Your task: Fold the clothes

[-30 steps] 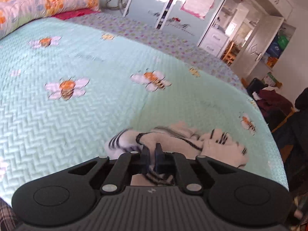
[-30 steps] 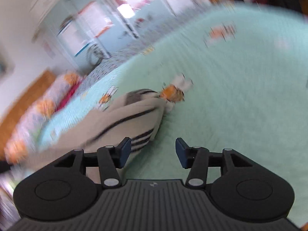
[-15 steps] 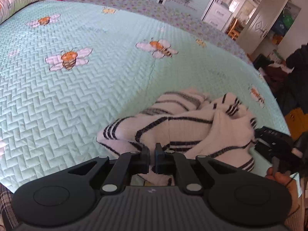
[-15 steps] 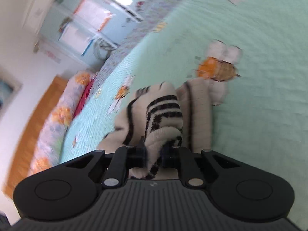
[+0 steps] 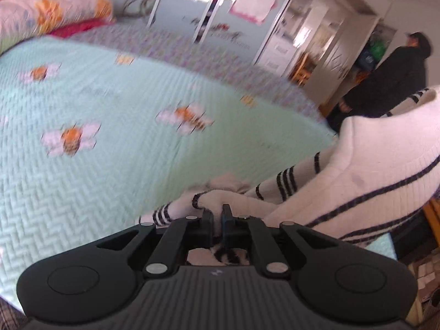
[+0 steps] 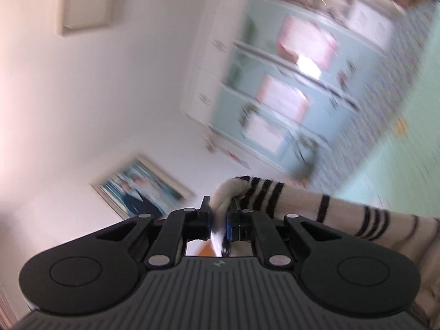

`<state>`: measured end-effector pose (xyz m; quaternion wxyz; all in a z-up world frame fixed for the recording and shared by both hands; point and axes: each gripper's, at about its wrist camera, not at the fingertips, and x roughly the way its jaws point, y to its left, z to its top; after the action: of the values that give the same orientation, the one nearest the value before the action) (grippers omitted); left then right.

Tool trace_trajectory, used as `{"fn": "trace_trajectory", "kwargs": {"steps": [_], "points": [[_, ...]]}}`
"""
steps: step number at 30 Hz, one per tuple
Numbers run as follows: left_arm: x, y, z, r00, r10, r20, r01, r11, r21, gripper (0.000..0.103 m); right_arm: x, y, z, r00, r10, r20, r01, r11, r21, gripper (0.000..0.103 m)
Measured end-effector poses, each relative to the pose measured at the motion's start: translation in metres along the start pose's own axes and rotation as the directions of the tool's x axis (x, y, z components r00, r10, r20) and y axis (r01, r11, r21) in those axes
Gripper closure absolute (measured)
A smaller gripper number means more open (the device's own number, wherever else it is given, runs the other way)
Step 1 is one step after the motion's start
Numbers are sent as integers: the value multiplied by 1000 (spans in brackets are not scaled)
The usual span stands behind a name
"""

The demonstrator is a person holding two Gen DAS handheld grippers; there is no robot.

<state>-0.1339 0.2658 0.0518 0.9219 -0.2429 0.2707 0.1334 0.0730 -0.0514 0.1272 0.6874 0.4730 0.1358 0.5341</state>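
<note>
Two tongs grip one striped sweater [image 5: 365,176]. Left tongs [image 5: 217,216] are clamped on a striped edge low at the bed's [image 5: 110,137] near right edge. Right tongs [image 6: 220,214] are closing on a cuff, pointing toward the wall. We judge this the lift-and-spread step; next we need to pull it taut and lay it flat. Sweater's full shape is cut off, and the right view is blurred.

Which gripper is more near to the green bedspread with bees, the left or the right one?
Left. The left gripper holds the striped sweater low over the bedspread. The right gripper, closing on another part of the sweater, points up at the wall, well above it.
</note>
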Motion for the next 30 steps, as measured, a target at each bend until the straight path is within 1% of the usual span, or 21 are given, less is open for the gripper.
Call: {"fn": "trace_trajectory", "kwargs": {"steps": [2,3,5,6,8,10,11,12,13,15,16,17,19,20,21,22,23,25,27,30], "points": [[-8,-15,8,999,-32,42,31,999,34,95,-14,26,18,998,25,66,-19,997,-80,94],[-9,-21,8,998,-38,48,35,998,55,95,-21,34,24,996,13,91,-2,993,-117,95],[-6,-30,4,998,-44,49,39,995,95,93,-37,42,31,990,-54,132,78,980,-182,96],[-2,-33,-1,999,-39,36,35,993,111,92,-44,42,33,984,-92,152,122,971,-207,96],[12,-35,-14,999,-24,-23,27,990,135,85,-57,23,28,966,-188,179,227,947,-226,96],[24,-33,-27,997,9,-78,4,987,163,81,-67,-13,20,938,-296,181,330,923,-200,96],[30,-32,-33,994,27,-105,-8,984,178,78,-75,-35,16,916,-359,180,388,907,-164,96],[34,-32,-38,992,46,-119,-22,981,194,76,-84,-58,12,887,-427,177,449,886,-117,96],[35,-30,-41,990,67,-120,-41,976,214,75,-93,-81,8,854,-492,172,508,858,-70,96],[36,-26,-48,987,113,-118,-80,964,253,72,-116,-122,0,781,-604,161,608,793,28,96],[36,-25,-49,986,126,-114,-91,958,273,68,-128,-142,-5,744,-650,155,647,759,81,98],[35,-26,-50,985,137,-108,-100,951,293,65,-140,-160,-11,715,-682,153,669,731,133,103],[37,-34,-53,985,140,-98,-97,930,355,56,-157,-180,-17,672,-724,155,699,689,190,103],[41,-42,-55,987,130,-94,-83,914,397,51,-162,-184,-18,656,-738,156,713,674,191,103],[44,-51,-58,989,118,-91,-66,895,441,47,-165,-183,-17,652,-742,155,719,670,181,103],[48,-60,-61,991,105,-88,-50,874,484,40,-168,-183,-16,649,-746,153,726,666,171,103],[54,-70,-67,991,91,-95,-26,844,536,33,-171,-183,-15,645,-749,152,732,662,162,102],[68,-92,-81,991,62,-114,25,770,637,30,-177,-182,-13,639,-755,147,743,655,140,100],[82,-113,-95,990,36,-137,76,682,727,29,-179,-179,-15,642,-756,129,749,654,109,99],[116,-132,-118,981,69,-182,109,577,810,29,-184,-179,-25,637,-766,83,761,642,92,93]]}}
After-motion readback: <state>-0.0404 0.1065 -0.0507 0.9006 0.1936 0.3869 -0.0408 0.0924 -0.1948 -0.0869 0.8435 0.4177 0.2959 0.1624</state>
